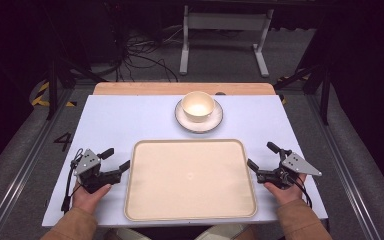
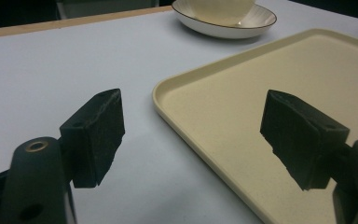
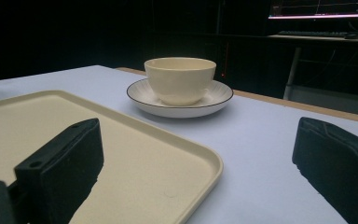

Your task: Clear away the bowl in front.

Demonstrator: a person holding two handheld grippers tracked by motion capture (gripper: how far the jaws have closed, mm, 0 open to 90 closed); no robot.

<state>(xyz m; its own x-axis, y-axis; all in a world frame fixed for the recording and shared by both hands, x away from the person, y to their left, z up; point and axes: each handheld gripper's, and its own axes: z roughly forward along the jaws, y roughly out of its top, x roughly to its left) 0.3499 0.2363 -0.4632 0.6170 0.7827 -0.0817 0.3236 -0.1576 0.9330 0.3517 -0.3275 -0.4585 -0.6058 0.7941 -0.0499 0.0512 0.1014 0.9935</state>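
Here the cup sat upright on its saucer at the table's far middle, just beyond the tray. It lay ahead and inward of both your grippers, roughly equally far from each. Your left gripper and right gripper flanked the tray, jaws wide apart, each holding nothing.

Bowl on saucer, behind the tray.
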